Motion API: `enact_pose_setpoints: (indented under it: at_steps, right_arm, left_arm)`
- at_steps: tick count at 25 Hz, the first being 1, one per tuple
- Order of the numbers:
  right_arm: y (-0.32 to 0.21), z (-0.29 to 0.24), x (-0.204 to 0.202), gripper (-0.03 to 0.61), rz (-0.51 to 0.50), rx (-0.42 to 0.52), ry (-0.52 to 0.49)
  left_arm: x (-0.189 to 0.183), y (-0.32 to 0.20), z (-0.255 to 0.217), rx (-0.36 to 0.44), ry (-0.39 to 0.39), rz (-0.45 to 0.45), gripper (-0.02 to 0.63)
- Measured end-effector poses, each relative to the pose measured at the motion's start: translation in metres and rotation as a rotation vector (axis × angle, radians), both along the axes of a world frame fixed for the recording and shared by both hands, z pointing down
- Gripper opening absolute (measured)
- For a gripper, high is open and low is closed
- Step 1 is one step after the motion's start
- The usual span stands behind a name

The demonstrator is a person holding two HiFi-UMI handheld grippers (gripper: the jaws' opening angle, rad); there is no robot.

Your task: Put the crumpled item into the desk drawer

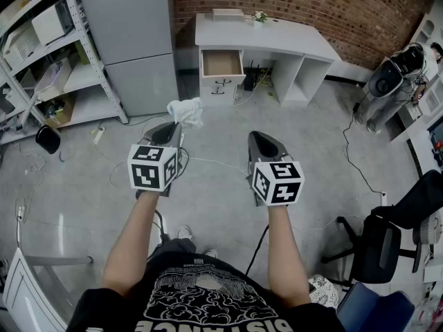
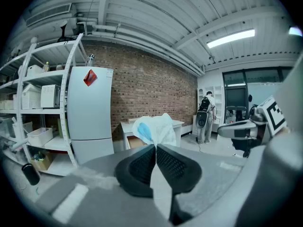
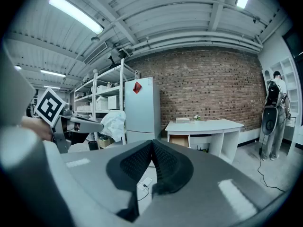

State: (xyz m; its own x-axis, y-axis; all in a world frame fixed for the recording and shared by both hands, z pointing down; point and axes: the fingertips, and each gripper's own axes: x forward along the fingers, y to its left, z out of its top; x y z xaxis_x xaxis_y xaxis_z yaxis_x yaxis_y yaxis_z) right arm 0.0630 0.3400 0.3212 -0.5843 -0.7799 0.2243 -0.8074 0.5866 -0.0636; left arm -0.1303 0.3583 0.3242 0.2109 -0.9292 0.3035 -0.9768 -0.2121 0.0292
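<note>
Cloth: white, blue patch. Desk: white; drawer inside tan. Wall: red-brown brick. Fridge: pale grey, red tag. Floor: grey. Shirt: black, white print. Shelving: white. Chair: black.

Drawer sits in the desk, fridge left of it, shelves beyond
</note>
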Motion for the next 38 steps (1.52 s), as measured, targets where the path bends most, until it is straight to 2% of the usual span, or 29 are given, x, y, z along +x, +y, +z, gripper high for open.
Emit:
enact_pose_setpoints:
  at_steps: [8, 14, 26, 38]
  right_arm:
    - [-0.007, 0.007, 0.004, 0.002, -0.019, -0.005, 0.006]
    - [-0.027, 0.013, -0.007, 0.002, -0.042, 0.010, 0.011]
    - [-0.108, 0.013, -0.031, 0.002, -0.007, 0.020, 0.070]
    - [-0.175, 0.014, -0.081, 0.002, 0.033, -0.004, 0.073]
  left_arm:
    - [0.004, -0.012, 0.002, 0.012, -0.009, 0.021, 0.014]
    - [0.000, -0.043, 0.010, 0.004, -0.002, 0.041, 0.014]
    - [-0.017, -0.136, 0.017, -0.015, 0.008, 0.127, 0.014]
    - [-0.055, -0.208, 0.020, -0.031, 0.002, 0.225, 0.014]
